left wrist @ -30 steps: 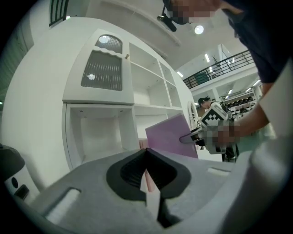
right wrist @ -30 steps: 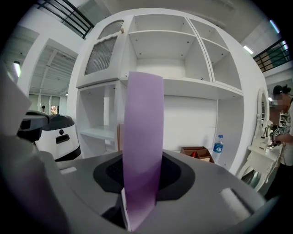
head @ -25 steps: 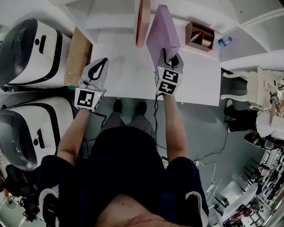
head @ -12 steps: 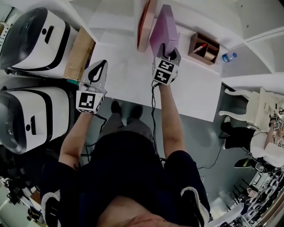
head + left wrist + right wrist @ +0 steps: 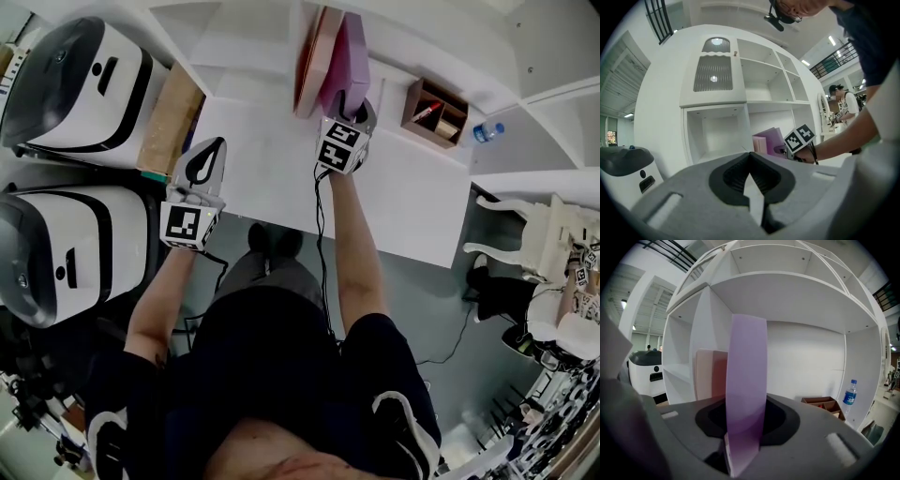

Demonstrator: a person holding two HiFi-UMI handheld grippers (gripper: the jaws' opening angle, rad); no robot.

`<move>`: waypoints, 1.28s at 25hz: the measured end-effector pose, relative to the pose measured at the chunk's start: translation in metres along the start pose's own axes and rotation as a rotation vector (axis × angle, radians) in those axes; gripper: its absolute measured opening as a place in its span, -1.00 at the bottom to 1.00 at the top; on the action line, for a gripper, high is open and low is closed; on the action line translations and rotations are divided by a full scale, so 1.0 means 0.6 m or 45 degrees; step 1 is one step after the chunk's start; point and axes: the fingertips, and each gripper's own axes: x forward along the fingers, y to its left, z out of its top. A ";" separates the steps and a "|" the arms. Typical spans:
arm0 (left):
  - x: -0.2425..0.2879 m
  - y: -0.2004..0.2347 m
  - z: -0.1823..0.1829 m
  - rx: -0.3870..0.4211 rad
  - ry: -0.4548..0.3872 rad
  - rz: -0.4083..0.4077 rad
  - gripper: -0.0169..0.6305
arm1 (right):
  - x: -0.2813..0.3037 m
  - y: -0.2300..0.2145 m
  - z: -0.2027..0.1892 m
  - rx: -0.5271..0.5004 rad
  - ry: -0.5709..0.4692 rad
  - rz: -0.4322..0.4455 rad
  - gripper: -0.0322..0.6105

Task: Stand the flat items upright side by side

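Near the bench's (image 5: 262, 159) front left edge, the left gripper (image 5: 212, 148) is hovering, jaws closed and empty. Toward the back edge, the right gripper (image 5: 353, 105) is clamping the purple board (image 5: 349, 52) upright. The board's thin edge is facing the person, with its length seemingly running backward, just beside the pink board (image 5: 309, 66) already standing. Release is remaining.

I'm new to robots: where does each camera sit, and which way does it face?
Head view: on the person's head, facing steeply down at the desk; shows torso, arms, left gripper, right gripper.
Left gripper view: on the left gripper, facing the shelves along its shut fingers; shows the right forearm.
Right gripper view: on the right gripper, facing the shelves past the purple board its fingers clamp; no body.
Shared: all three show the purple board.
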 end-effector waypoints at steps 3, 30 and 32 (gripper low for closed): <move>-0.002 0.006 -0.006 -0.002 0.012 -0.001 -0.95 | 0.010 0.004 0.005 -0.006 -0.011 -0.018 -0.47; 0.002 0.022 -0.040 -0.033 0.060 0.012 -0.95 | 0.059 0.068 -0.031 -0.068 -0.056 0.283 -0.23; 0.003 0.021 -0.043 -0.033 0.067 0.006 -0.95 | 0.056 0.072 -0.030 -0.065 -0.032 0.355 -0.18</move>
